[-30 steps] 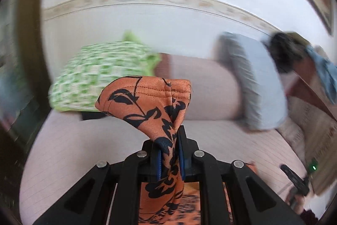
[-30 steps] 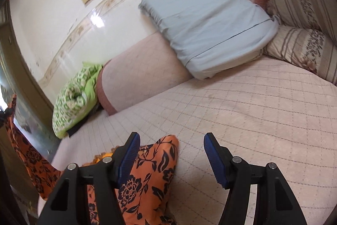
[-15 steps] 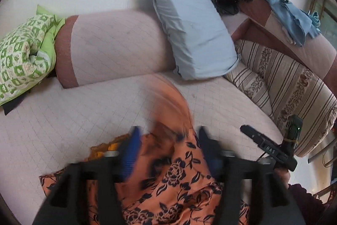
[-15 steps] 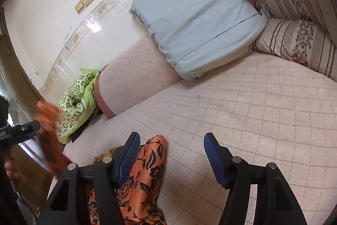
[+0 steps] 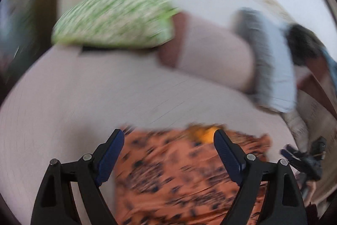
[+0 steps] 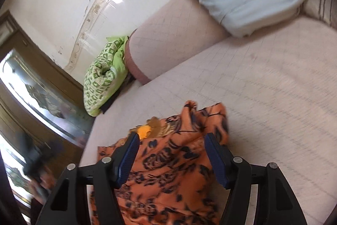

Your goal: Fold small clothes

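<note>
Between and below the wide-open jaws of the left gripper (image 5: 167, 153), the orange floral garment (image 5: 189, 178) is lying on the pale quilted sofa seat (image 5: 94, 102), gripped by nothing; this view is motion-blurred. The right gripper (image 6: 171, 156) is likewise standing wide open and holding nothing, with the garment spreading between and ahead of its jaws. Beyond both, a green patterned cushion (image 6: 101, 75) is resting against the backrest.
</note>
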Available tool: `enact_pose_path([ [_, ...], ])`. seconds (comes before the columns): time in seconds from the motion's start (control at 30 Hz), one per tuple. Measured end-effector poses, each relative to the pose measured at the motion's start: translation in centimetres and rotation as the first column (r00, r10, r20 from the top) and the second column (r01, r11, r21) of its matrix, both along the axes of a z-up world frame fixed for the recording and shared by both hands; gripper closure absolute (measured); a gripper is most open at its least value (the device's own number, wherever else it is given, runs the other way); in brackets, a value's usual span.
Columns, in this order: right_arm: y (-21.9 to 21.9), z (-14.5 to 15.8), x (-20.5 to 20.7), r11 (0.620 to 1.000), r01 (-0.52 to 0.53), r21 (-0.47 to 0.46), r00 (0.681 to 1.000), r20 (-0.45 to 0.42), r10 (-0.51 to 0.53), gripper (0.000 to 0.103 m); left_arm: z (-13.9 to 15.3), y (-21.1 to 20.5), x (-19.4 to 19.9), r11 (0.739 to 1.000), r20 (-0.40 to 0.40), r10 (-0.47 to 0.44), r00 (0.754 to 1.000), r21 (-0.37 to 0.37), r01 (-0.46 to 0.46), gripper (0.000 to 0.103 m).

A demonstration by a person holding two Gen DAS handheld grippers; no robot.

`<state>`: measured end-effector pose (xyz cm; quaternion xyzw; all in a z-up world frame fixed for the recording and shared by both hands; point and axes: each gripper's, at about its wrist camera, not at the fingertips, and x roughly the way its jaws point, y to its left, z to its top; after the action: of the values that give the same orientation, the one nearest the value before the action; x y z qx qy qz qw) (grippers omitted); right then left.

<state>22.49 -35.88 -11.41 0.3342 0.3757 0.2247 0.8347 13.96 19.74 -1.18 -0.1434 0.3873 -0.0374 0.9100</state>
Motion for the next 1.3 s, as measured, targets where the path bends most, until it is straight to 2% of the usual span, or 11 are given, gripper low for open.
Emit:
enact_pose_path([
  [0.13, -0.1, -1.6, 1.8, 0.995, 0.009, 0.096, 0.999, -0.051, -0.004, 0.036, -5.1, 3.1, -1.7, 0.990, -0.075, 0.138, 0.988, -0.005, -0.138, 0.017],
  [0.33, 0.4, -2.2, 4.2, 1.000, -0.002, 0.003, 0.998, -0.058, 0.002, 0.036, -8.4, 3.4, -0.6, 0.982, -0.117, 0.187, 0.975, 0.048, -0.182, 0.046],
  [0.47, 1.7, -2.2, 5.6, 0.995, -0.057, -0.081, 0.998, -0.035, 0.054, 0.036, -8.4, 4.5, 2.1, 0.980, -0.128, 0.195, 0.972, -0.002, -0.197, 0.046],
  [0.7, 4.5, -2.3, 6.2, 0.975, -0.125, -0.184, 0.992, 0.004, 0.128, 0.036, -10.2, 3.3, 7.0, 0.988, -0.185, 0.151, 0.971, 0.044, -0.145, 0.039],
  [0.8, 5.5, -2.9, 6.4, 0.961, -0.139, -0.238, 0.990, -0.004, 0.142, 0.060, -11.6, 2.8, 8.6, 0.991, -0.228, 0.127, 0.965, 0.060, -0.116, 0.048],
  [0.83, 6.0, -3.2, 6.6, 0.949, -0.136, -0.284, 0.990, -0.016, 0.138, 0.076, -12.0, 2.8, 9.1, 0.992, -0.242, 0.121, 0.963, 0.063, -0.109, 0.068],
  [0.87, 6.1, -3.4, 6.6, 0.947, -0.136, -0.292, 0.991, -0.024, 0.135, 0.079, -12.3, 2.8, 9.5, 0.993, -0.255, 0.114, 0.960, 0.061, -0.102, 0.084],
  [0.97, 6.7, -2.9, 6.4, 0.942, -0.142, -0.304, 0.990, -0.033, 0.139, 0.086, -12.4, 2.8, 9.9, 0.994, -0.255, 0.104, 0.961, 0.068, -0.090, 0.093],
  [1.1, 6.2, 0.7, 4.7, 0.966, -0.154, -0.206, 0.988, -0.015, 0.154, 0.087, -11.7, 3.9, 9.6, 0.991, -0.235, 0.131, 0.963, 0.021, -0.130, 0.095],
  [1.23, 3.8, 6.3, 1.7, 0.981, -0.172, 0.086, 0.984, 0.064, 0.167, 0.089, -11.3, 4.8, 9.0, 0.986, -0.218, 0.166, 0.962, 0.015, -0.167, 0.095],
  [1.3, 3.0, 6.7, 1.3, 0.966, -0.178, 0.186, 0.983, 0.000, 0.182, 0.089, -11.3, 5.1, 8.5, 0.985, -0.213, 0.170, 0.962, 0.017, -0.170, 0.095],
])
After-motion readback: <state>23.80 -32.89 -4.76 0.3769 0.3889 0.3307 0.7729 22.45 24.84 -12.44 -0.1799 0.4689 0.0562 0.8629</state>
